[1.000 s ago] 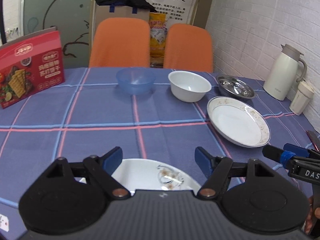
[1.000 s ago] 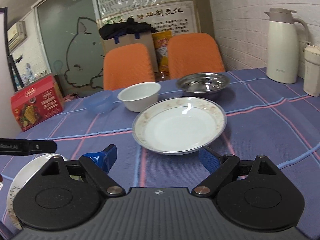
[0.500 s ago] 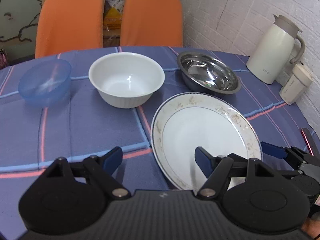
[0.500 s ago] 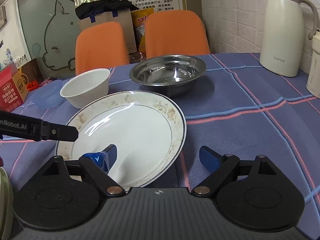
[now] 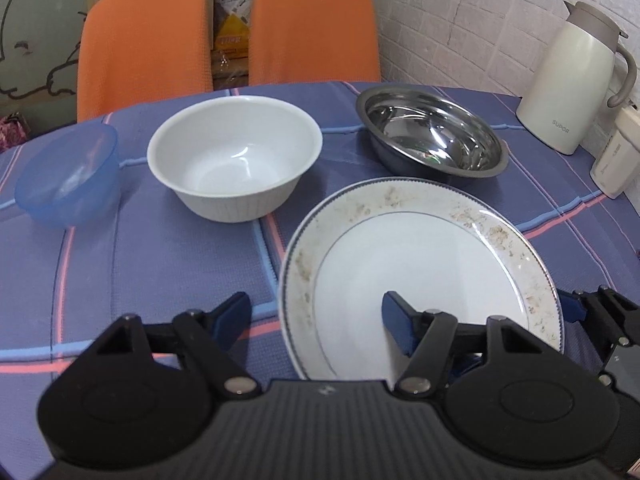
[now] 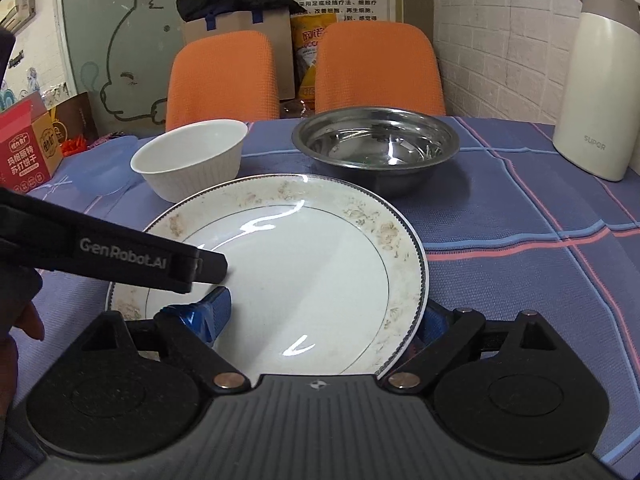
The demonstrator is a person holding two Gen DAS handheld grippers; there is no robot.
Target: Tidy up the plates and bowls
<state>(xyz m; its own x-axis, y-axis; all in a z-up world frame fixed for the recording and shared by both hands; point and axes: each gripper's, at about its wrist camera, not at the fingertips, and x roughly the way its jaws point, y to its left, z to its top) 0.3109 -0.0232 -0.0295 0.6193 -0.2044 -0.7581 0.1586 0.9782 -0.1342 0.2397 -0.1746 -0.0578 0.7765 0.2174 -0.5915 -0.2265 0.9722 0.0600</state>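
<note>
Bench (image 5: 168, 264) under blue plaid cloth, contents listed left to right. Red carton (image 6: 24, 152) with Chinese lettering, at the far left edge. Blue translucent bowl (image 5: 68, 176), upright. White bowl (image 5: 234, 162), ribbed outside, just right of the blue one. Floral-rimmed plate (image 5: 416, 276), white, nearest the viewer, in front of the steel bowl (image 5: 432, 136) and near but apart from it. Cream flask (image 6: 600, 92), marked "SUPOR", well apart at the right by the brick wall, a small cream container (image 5: 616, 160) beside it.

Left gripper (image 5: 316, 316): jaws spread wide, one blue finger over the plate's centre, the other over the cloth; side arm reads "GenRobot.AI". Right gripper (image 6: 324, 320): jaws apart, straddling the plate's near right rim, one finger above the plate, the other below the edge.

Behind: two orange chairs (image 6: 224, 76); wall poster with Chinese characters, partly legible.
</note>
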